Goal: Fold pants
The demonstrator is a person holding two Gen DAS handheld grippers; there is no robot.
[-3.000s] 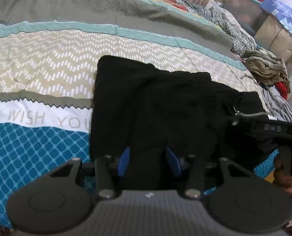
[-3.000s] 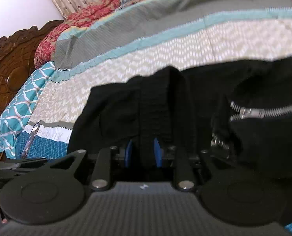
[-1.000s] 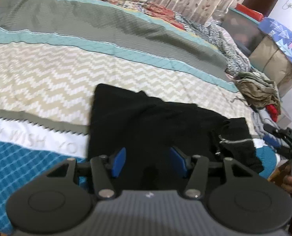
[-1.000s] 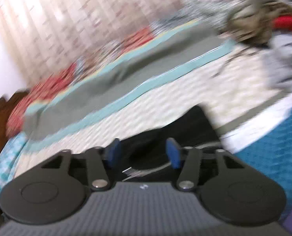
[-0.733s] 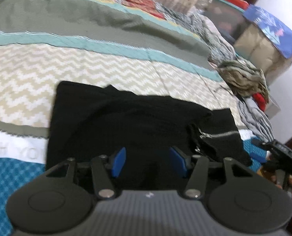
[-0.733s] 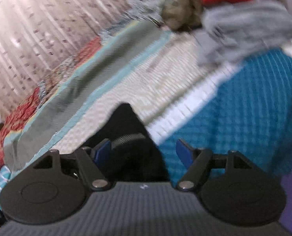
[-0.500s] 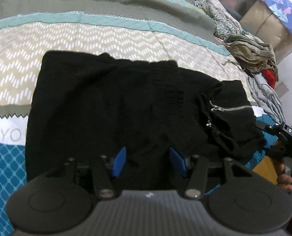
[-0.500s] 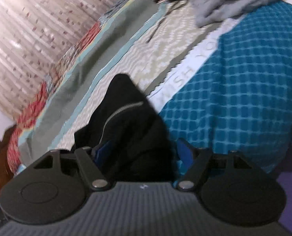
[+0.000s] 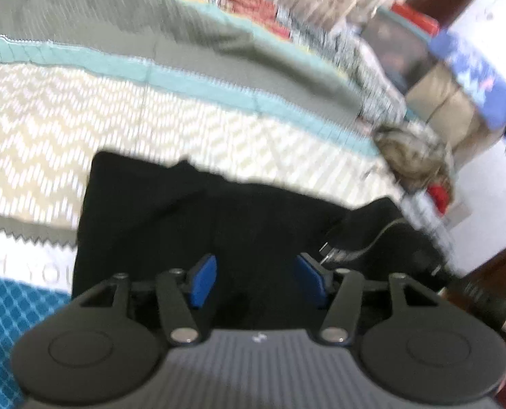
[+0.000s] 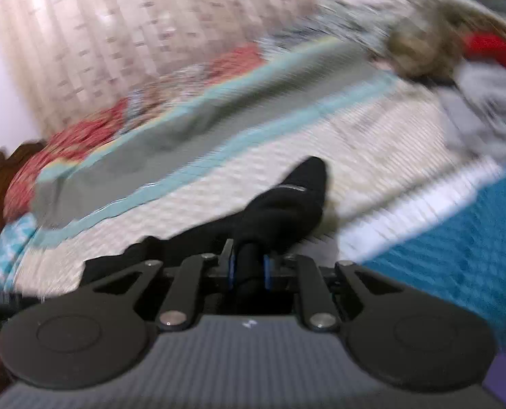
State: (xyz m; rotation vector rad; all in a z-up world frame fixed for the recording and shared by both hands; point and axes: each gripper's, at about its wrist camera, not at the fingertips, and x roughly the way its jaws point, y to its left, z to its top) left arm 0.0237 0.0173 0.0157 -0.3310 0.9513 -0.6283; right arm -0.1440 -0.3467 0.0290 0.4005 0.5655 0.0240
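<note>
Right tongs closing on black pants, seemingly pinching fabric.

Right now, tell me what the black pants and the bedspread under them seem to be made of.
Black pants: soft matte fabric, probably knit or fleece; they drape limply, with a shiny, apparently metal zipper. Bedspread: woven or quilted cloth, likely cotton; printed zigzag bands, stitched seams. Blur leaves the weave uncertain.

A home bedroom: patterned quilt covering the bed, curtains behind.
</note>
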